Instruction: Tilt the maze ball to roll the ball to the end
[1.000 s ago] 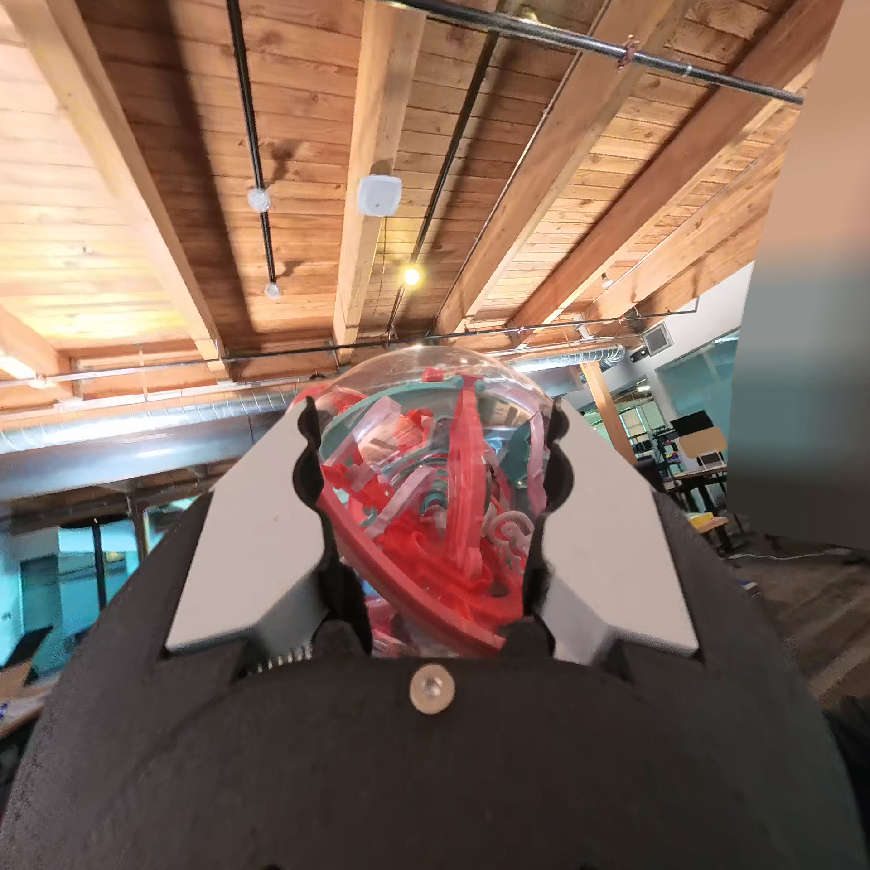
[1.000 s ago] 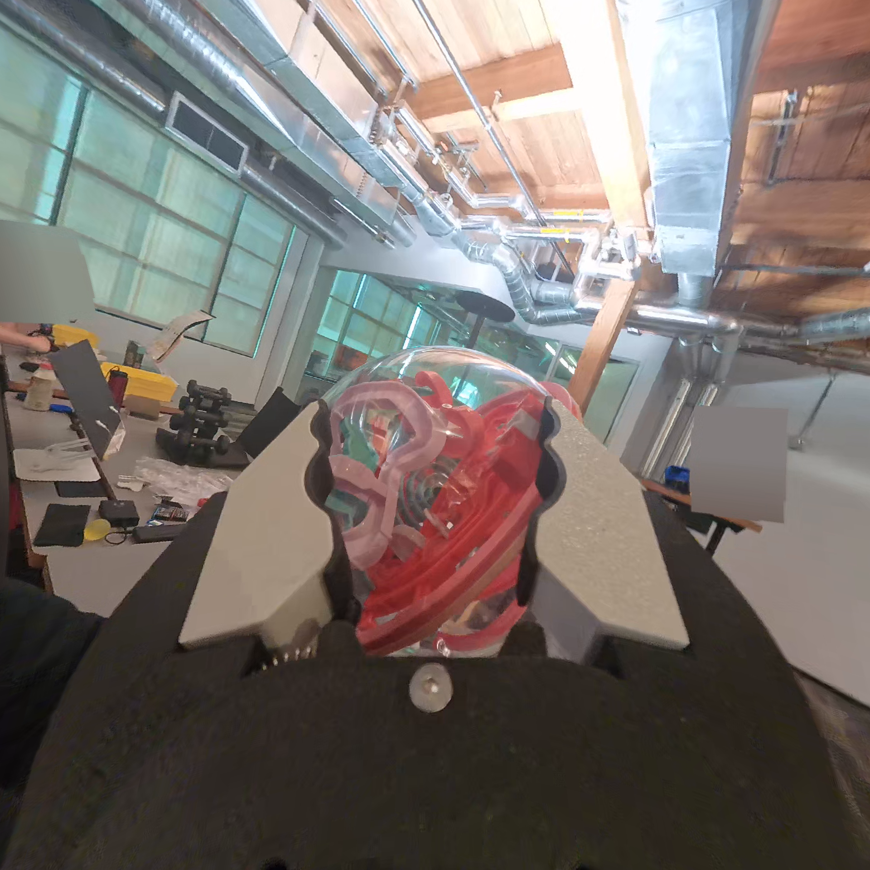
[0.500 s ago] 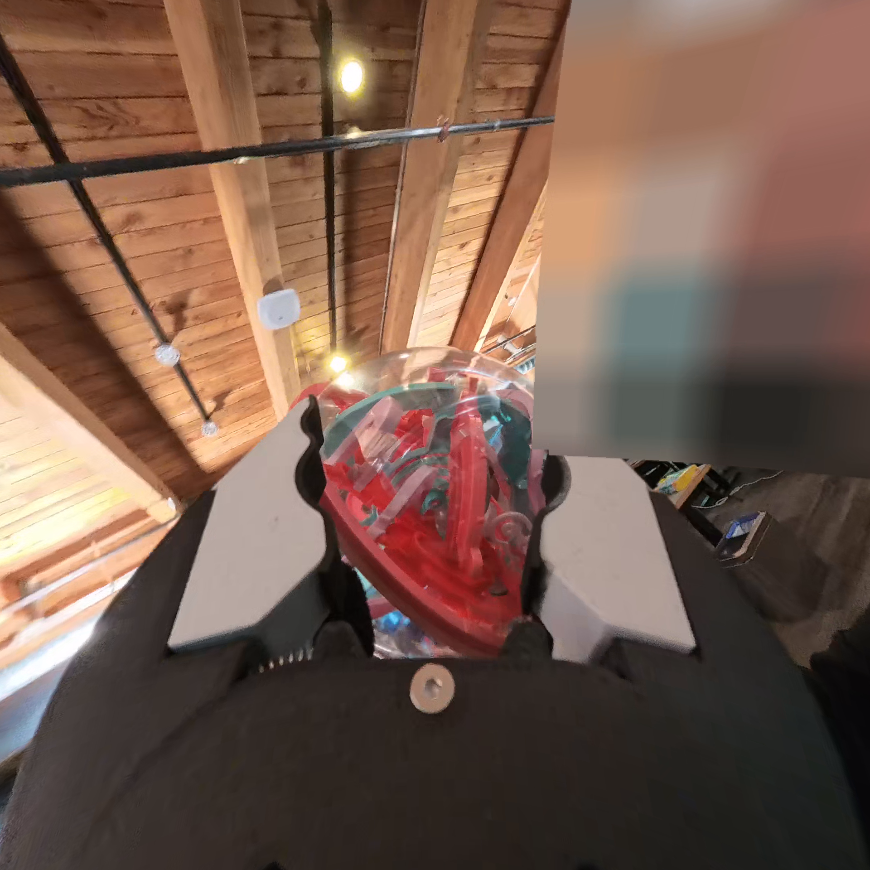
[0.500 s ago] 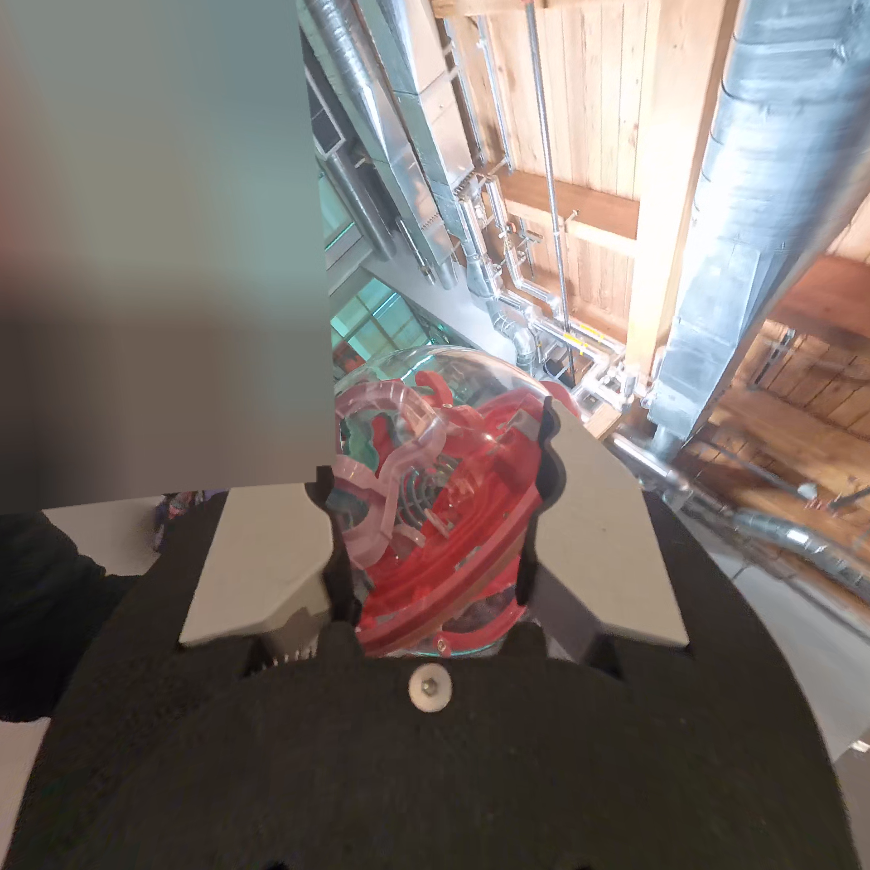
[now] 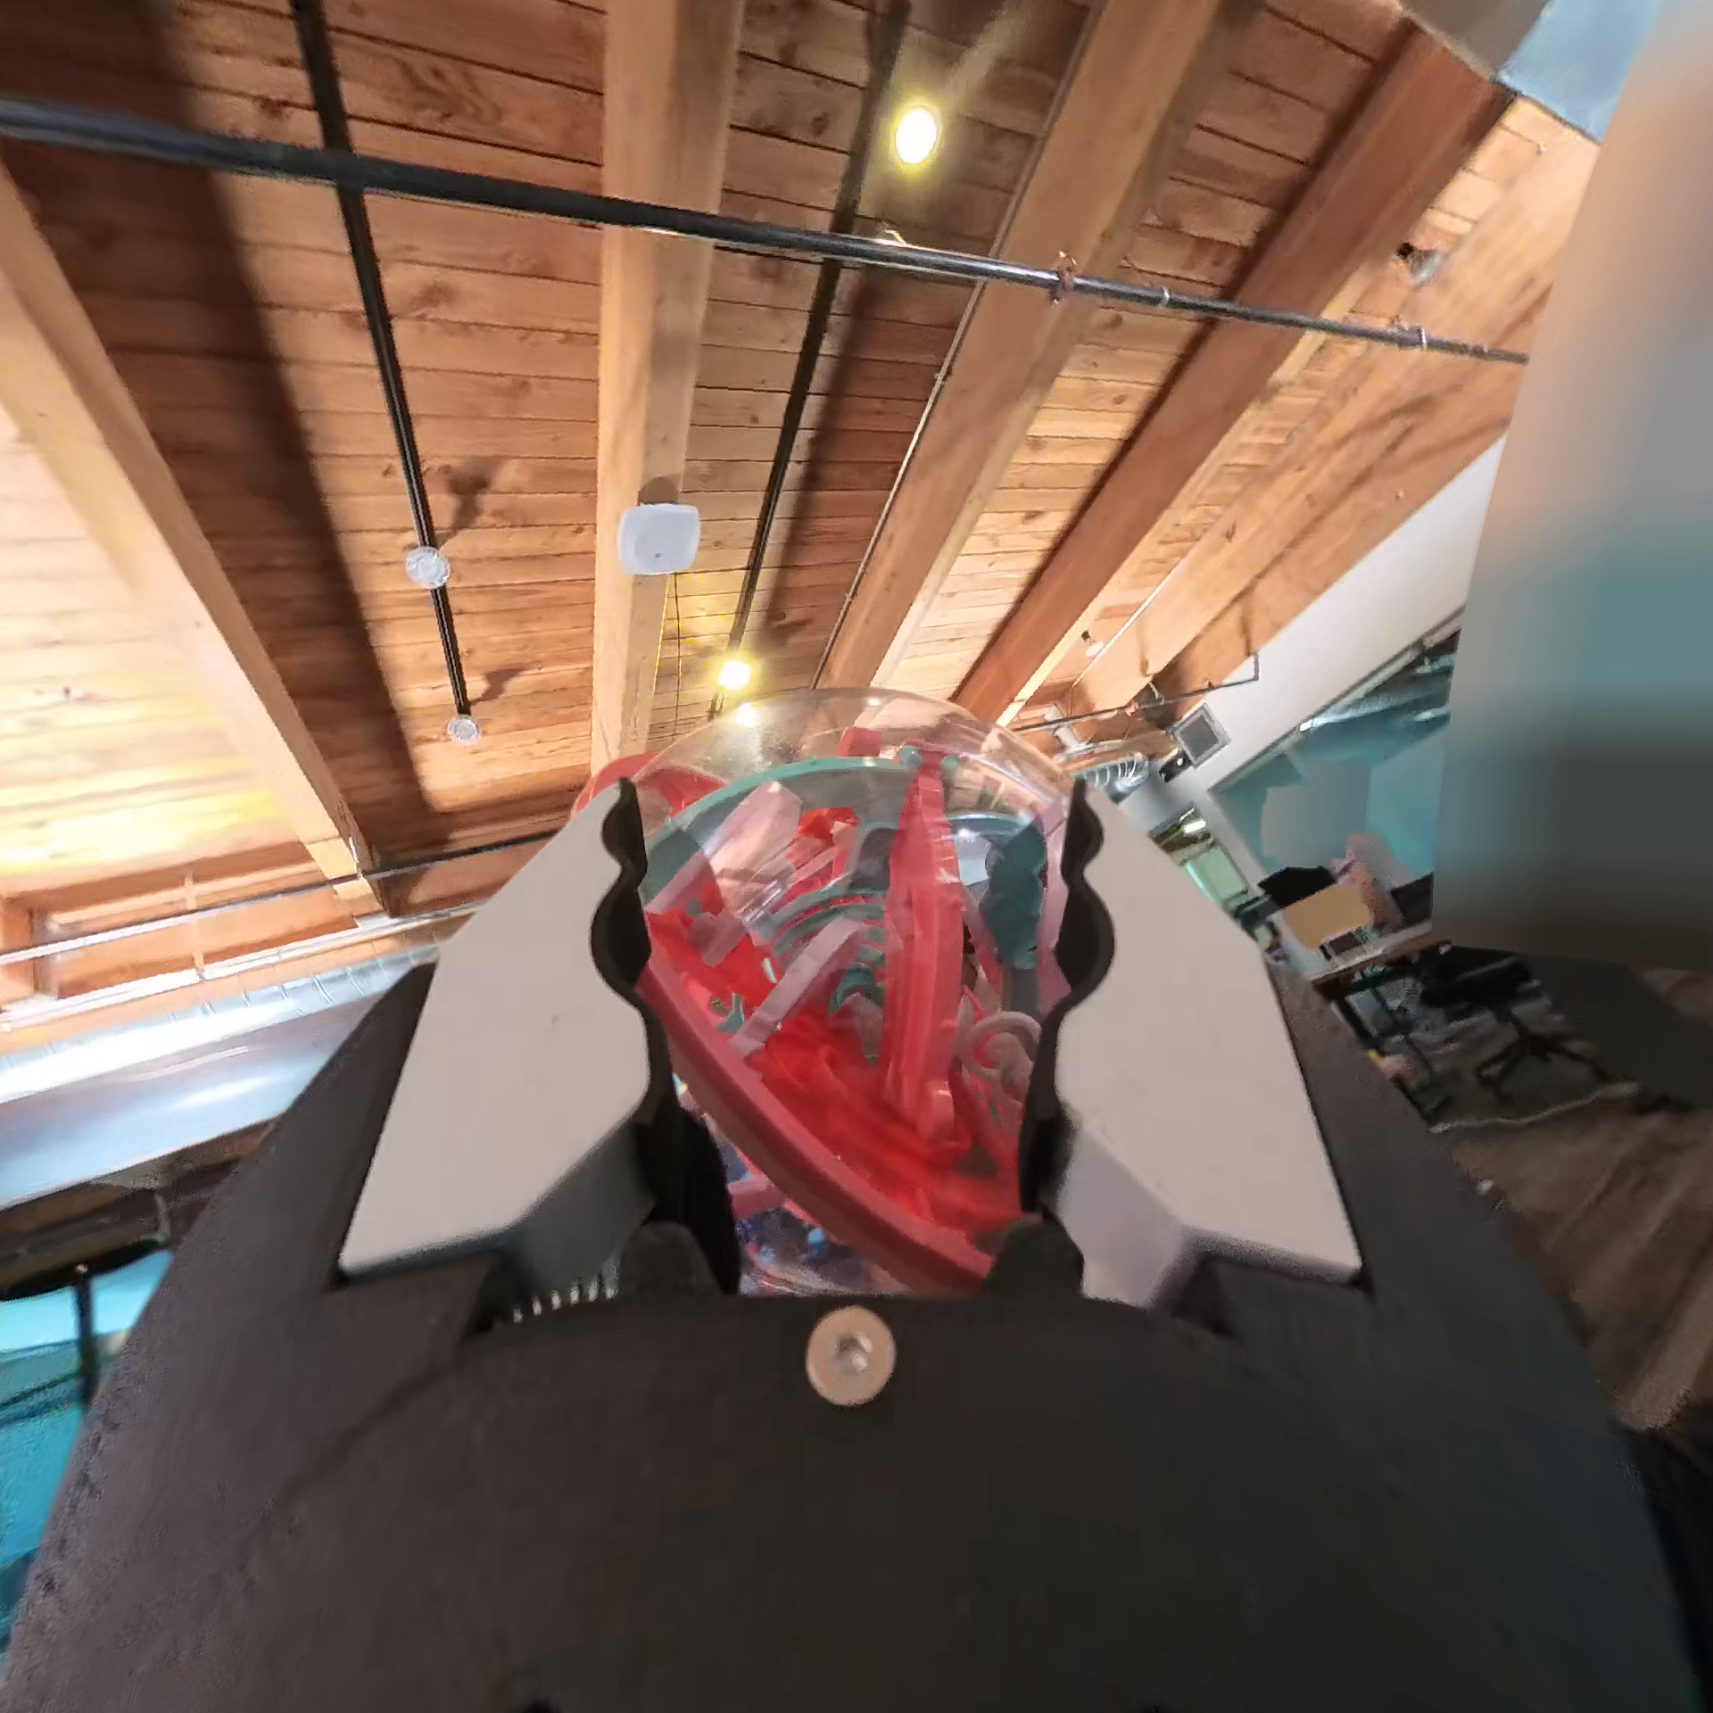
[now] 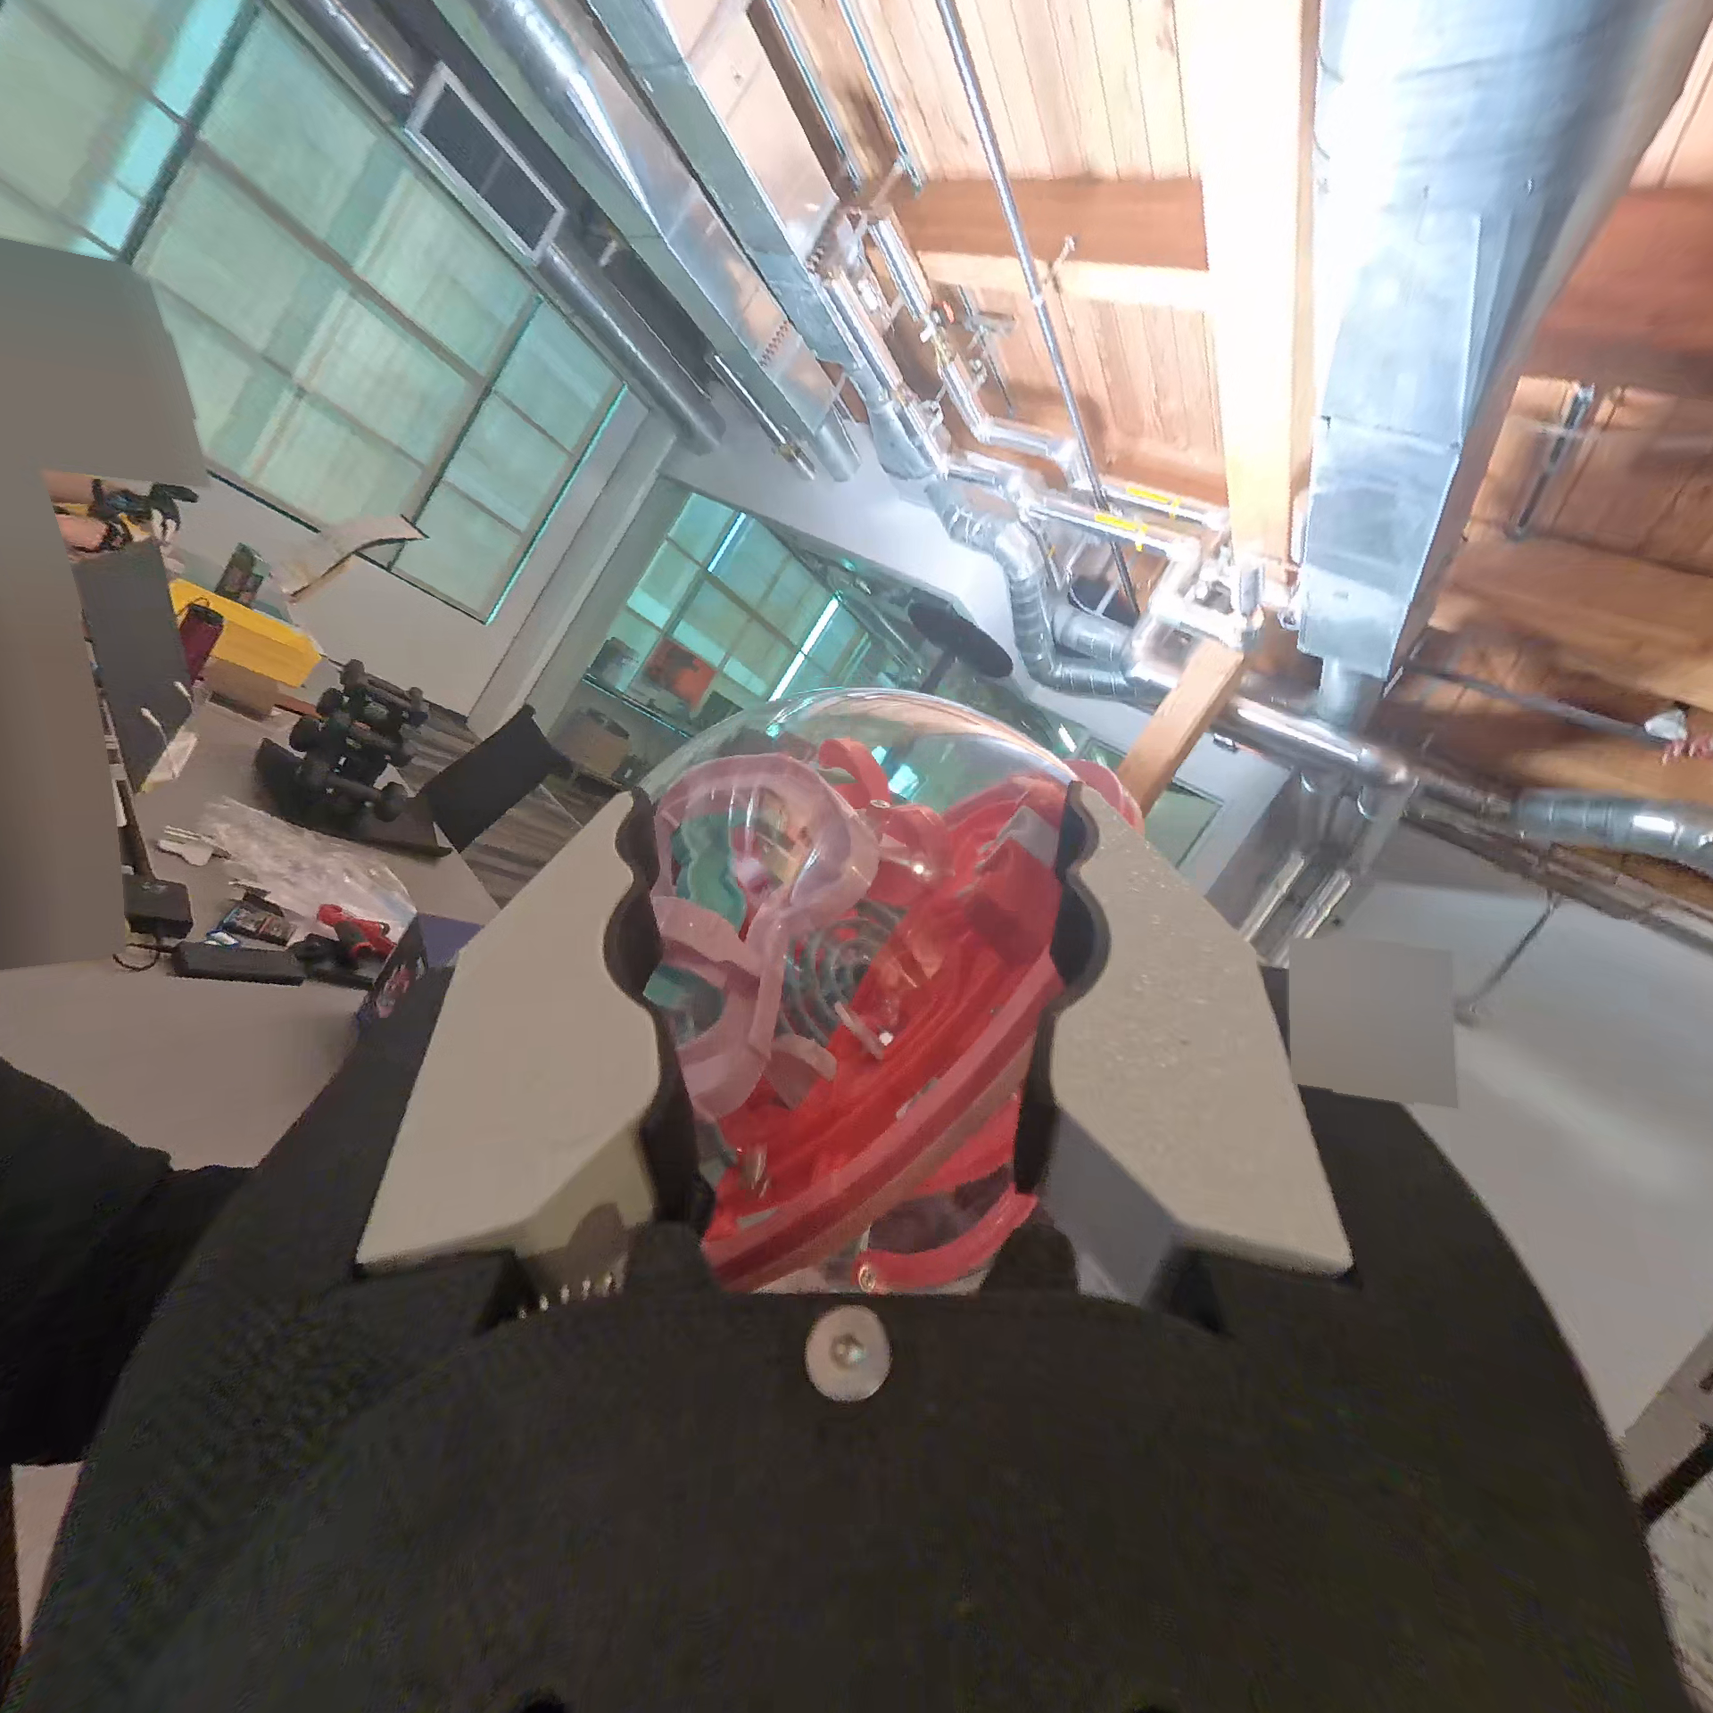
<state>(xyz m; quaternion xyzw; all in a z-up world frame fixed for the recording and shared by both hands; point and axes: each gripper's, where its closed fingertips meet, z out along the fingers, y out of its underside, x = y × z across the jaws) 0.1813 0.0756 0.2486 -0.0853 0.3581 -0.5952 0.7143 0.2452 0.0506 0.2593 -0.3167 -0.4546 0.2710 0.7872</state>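
Clear maze ball (image 5: 857,945) is clamped by left gripper (image 5: 848,890) and right gripper (image 6: 848,890), tilted back from half a second ago; small ball unseen, progress unclear.

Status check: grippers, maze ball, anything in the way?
Left gripper and right gripper both shut on the maze ball, held aloft, tilted. Inner ball not spotted. Nothing in the way.

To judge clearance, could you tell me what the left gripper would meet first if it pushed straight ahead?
Nothing separate: the left gripper is already shut on the maze ball. Beyond the ball, it points toward the wooden ceiling, apparently far off.
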